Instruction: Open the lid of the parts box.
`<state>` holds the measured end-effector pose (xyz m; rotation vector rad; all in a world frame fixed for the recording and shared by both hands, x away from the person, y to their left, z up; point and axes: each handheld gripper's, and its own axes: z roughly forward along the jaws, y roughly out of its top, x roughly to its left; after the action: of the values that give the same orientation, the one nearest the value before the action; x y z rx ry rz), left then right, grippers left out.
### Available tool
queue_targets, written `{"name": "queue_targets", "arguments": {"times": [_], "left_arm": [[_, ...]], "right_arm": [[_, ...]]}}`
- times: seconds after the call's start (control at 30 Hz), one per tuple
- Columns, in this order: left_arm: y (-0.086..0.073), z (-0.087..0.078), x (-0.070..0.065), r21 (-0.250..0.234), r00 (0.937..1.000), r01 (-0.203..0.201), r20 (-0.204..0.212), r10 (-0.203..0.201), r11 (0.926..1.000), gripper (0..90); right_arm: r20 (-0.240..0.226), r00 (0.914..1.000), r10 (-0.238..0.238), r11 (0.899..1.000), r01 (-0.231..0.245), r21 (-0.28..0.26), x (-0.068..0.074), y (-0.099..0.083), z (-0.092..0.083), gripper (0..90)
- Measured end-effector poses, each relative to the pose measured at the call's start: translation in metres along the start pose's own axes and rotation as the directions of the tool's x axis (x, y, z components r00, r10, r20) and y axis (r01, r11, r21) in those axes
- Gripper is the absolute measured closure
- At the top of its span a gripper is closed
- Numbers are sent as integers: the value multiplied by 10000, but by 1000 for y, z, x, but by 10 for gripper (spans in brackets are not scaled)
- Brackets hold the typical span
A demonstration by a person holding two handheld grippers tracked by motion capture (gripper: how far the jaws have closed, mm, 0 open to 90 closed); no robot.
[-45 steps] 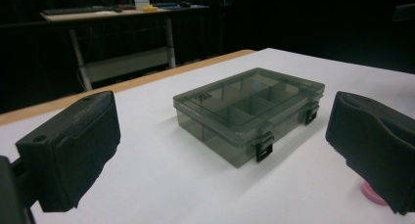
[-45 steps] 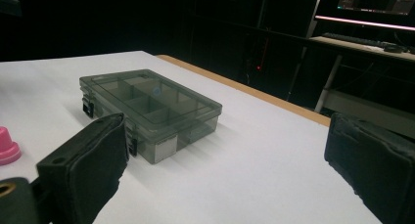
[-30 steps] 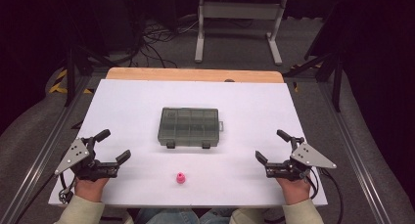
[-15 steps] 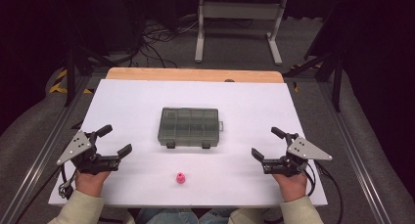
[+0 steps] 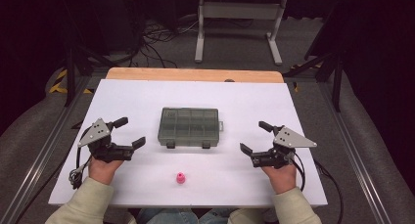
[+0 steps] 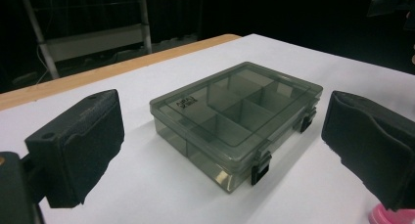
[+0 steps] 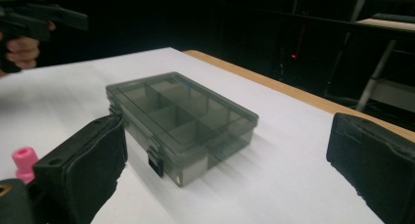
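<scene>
A smoky transparent compartment box (image 5: pixel 189 126) lies closed in the middle of the white table (image 5: pixel 147 94), its two black latches facing the person. In the left gripper view the box (image 6: pixel 235 119) sits ahead between the jaws; in the right gripper view the box (image 7: pixel 178 121) lies ahead too. A small pink piece (image 5: pixel 180 178) stands near the front edge, also seen as the pink piece (image 7: pixel 24 163) and the pink piece (image 6: pixel 389 216). My left gripper (image 5: pixel 129 132) is open, left of the box. My right gripper (image 5: pixel 254 137) is open, right of the box. Both hold nothing.
The table's wooden far edge (image 5: pixel 195 75) borders a dark floor with cables and a metal stand (image 5: pixel 240 23). Metal rails (image 5: pixel 44 155) run along both sides of the table. Bare white surface surrounds the box on all sides.
Both grippers have moved forward and inward toward the box, still open. The box and the pink piece have not moved.
</scene>
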<state>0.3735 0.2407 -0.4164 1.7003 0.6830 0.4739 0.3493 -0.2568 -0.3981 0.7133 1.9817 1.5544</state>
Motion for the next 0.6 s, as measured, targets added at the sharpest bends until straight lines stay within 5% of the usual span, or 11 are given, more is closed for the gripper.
{"name": "queue_targets", "arguments": {"times": [0.4, 0.6], "left_arm": [[6, 31, 2, 403, 9992, -158, 368, 143, 9991, 37], [10, 41, 1, 217, 9983, -201, 548, 189, 9996, 31]], "right_arm": [[-183, 9997, -143, 9995, 149, 291, -2, 7, 26, 23], [-250, 9996, -122, 9990, 133, 419, -2, 9, 34, 23]]}}
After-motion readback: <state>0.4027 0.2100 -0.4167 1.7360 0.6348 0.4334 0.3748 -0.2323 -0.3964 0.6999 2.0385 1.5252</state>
